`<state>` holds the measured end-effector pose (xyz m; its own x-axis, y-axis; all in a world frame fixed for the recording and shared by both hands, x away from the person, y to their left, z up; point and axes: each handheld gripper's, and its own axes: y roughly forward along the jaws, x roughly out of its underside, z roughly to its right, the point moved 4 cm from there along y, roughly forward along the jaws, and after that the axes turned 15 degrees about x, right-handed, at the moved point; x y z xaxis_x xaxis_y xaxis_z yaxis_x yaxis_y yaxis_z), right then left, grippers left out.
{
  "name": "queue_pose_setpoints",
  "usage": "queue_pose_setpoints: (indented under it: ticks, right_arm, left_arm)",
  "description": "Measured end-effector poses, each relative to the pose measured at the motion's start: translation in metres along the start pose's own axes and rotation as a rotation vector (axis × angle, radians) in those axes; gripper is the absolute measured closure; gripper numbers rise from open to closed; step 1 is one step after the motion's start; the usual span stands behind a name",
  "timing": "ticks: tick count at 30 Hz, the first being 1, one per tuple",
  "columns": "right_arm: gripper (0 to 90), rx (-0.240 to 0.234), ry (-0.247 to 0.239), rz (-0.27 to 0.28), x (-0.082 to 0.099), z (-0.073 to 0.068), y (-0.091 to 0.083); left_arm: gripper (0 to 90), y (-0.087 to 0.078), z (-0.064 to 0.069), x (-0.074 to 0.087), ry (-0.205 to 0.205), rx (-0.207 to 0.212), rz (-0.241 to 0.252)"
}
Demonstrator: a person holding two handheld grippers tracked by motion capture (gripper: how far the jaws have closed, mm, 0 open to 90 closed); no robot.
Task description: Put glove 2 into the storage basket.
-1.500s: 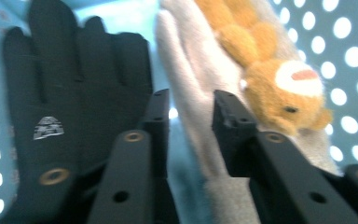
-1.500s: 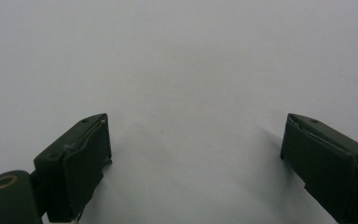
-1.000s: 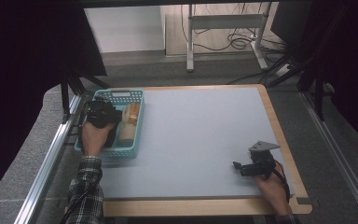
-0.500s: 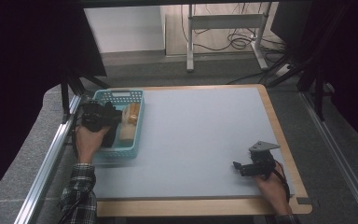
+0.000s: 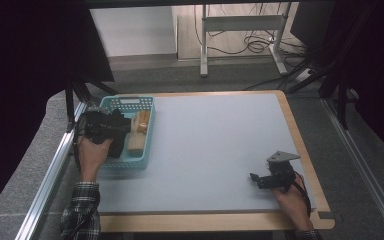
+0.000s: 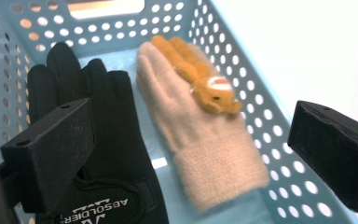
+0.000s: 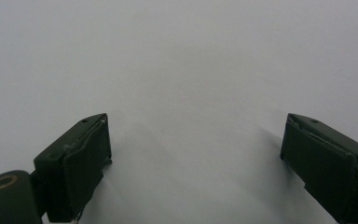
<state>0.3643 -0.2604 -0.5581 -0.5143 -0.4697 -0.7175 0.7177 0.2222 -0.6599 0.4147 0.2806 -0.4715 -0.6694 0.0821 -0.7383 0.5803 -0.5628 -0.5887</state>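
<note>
You work at a pale grey table top with a wooden rim, dark floor around it and a metal stand with cables beyond its far edge. At the far left corner sits the teal perforated basket, its long side running away from you. Inside, two gloves lie side by side, cuffs toward you and fingers toward the far wall: the black glove on the left, the beige woolly glove with an orange toy animal on its back to the right, touching along their edges.

Your left gripper hangs over the basket's left half, just above the black glove. Its jaws have just been opening and stand wide, nothing pressed between them. Both gloves lie ahead of it, long axes in line with its view.

Your right gripper rests near the table's near right corner, well apart from the basket, jaws wide and empty over bare surface.
</note>
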Motion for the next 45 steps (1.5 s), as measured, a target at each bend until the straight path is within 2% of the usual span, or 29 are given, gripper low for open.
queue_pose_setpoints:
  ticks: [2,6,11,13,20,23,25,26,27,31,36,37,38,45]
  right_arm:
    - [8.1,0.0,-0.001,0.0,0.0,0.0,0.0]
    - [8.1,0.0,-0.001,0.0,0.0,0.0,0.0]
    - [8.1,0.0,-0.001,0.0,0.0,0.0,0.0]
    - [8.1,0.0,-0.001,0.0,0.0,0.0,0.0]
    - [8.1,0.0,-0.001,-0.001,0.0,0.0,0.0]
    - [8.1,0.0,-0.002,-0.001,0.0,0.0,0.0]
    - [8.1,0.0,-0.002,-0.001,0.0,0.0,0.0]
    - [8.1,0.0,-0.001,-0.001,0.0,0.0,0.0]
    - [8.1,0.0,-0.002,-0.001,0.0,0.0,0.0]
    - [8.1,0.0,-0.003,0.0,0.0,0.0,0.0]
    - [8.1,0.0,-0.003,-0.001,-0.001,0.0,0.0]
    - [8.1,0.001,-0.003,0.0,-0.001,0.0,0.0]
    - [8.1,0.0,-0.003,0.0,-0.001,0.0,0.0]
    - [8.1,0.001,-0.004,0.0,-0.001,0.0,0.0]
  left_arm:
    - [0.2,-0.002,0.009,0.0,0.042,0.002,0.006]
    - [0.0,-0.005,0.02,-0.001,0.076,0.016,0.019]
    - [0.0,-0.008,0.033,-0.004,0.098,0.038,0.038]
    - [0.0,-0.01,0.045,-0.008,0.139,0.037,0.043]
    - [0.0,-0.009,0.068,-0.01,0.211,0.044,0.022]
    - [0.0,-0.007,0.075,-0.009,0.225,0.052,0.021]
    - [0.0,-0.005,0.079,-0.009,0.222,0.079,0.02]
    - [0.0,-0.005,0.079,-0.009,0.222,0.079,0.02]
    - [0.0,-0.001,0.082,-0.008,0.217,0.111,0.023]
    - [0.0,0.007,0.089,-0.006,0.219,0.137,0.023]
    - [0.0,0.017,0.106,-0.002,0.268,0.148,0.004]
    - [0.0,0.017,0.106,-0.002,0.268,0.148,0.004]
    - [0.0,0.02,0.113,0.0,0.286,0.16,-0.004]
    - [0.0,0.034,0.136,0.006,0.324,0.201,-0.026]
